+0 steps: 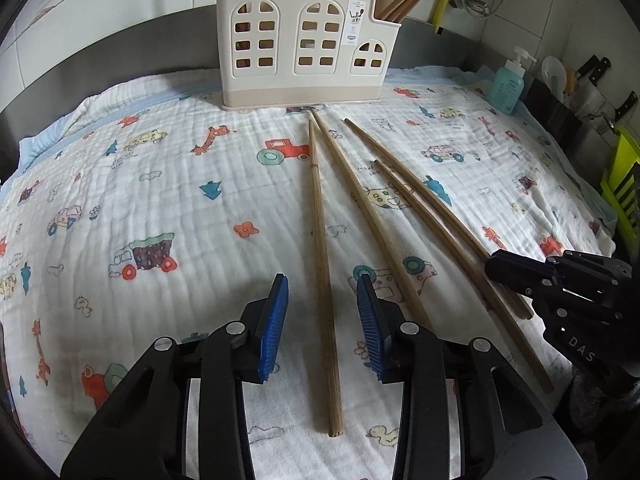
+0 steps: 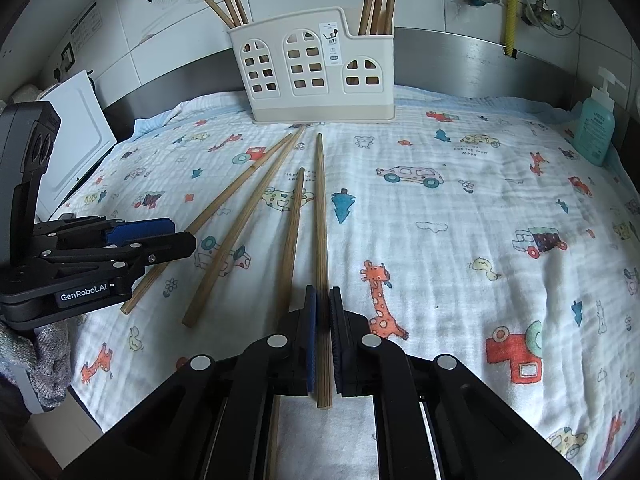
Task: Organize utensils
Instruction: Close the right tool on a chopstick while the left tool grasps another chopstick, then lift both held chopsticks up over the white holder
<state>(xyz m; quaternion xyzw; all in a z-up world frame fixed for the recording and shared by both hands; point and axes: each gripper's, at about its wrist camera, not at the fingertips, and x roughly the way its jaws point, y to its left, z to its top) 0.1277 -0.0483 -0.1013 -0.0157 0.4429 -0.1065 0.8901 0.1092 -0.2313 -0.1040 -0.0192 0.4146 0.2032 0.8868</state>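
Several long wooden chopsticks lie on the printed cloth (image 1: 160,184), pointing toward a cream house-shaped holder (image 1: 304,40) at the back, which has more chopsticks standing in it. My left gripper (image 1: 323,280) is low over the leftmost chopstick (image 1: 320,232). Its blue pads (image 1: 276,320) stand either side of the stick with a gap on both sides. My right gripper (image 2: 323,312) is shut on the rightmost chopstick (image 2: 321,220), near its close end. In the right wrist view the left gripper (image 2: 182,236) sits at the left, and the holder (image 2: 312,68) stands at the back.
A teal soap bottle (image 1: 506,84) stands at the cloth's right edge, with knives (image 1: 596,72) and a green rack (image 1: 624,184) beyond. A white board (image 2: 76,140) leans at the far left. A steel ledge and tiled wall with pipes run behind the holder.
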